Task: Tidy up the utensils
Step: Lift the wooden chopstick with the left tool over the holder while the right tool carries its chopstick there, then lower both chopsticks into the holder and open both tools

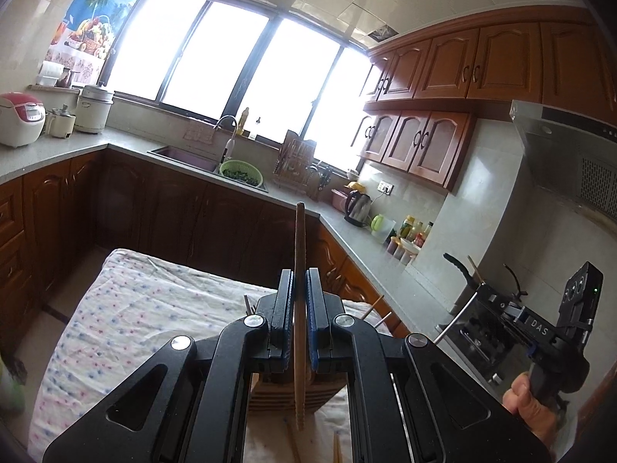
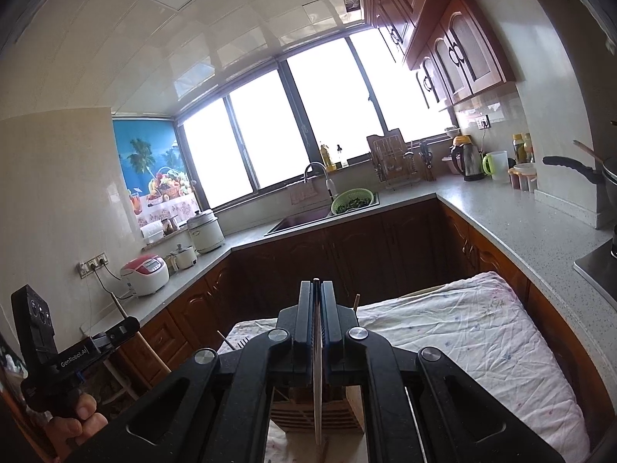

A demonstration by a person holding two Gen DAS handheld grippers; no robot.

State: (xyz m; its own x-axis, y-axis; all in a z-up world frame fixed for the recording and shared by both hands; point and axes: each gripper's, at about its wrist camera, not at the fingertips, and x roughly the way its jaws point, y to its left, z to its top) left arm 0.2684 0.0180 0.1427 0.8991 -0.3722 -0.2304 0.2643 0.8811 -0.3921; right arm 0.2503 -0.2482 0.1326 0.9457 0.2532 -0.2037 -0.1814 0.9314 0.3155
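wooden chopstick [image 1: 300, 270] in left tongs [image 1: 299, 297], thin metal utensil [image 2: 317, 378] in right tongs [image 2: 317, 308]

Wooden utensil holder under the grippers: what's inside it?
The wooden holder shows only its slatted front; its inside is hidden behind both grippers. A few sticks poke up by it. The left gripper clamps a chopstick.

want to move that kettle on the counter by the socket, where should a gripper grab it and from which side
Grip the kettle by its dark handle, which looks to sit on its left side in the right wrist view; come in from that side. The steel body looks round and too wide for narrow jaws. The green-handled jug crowds the other side.
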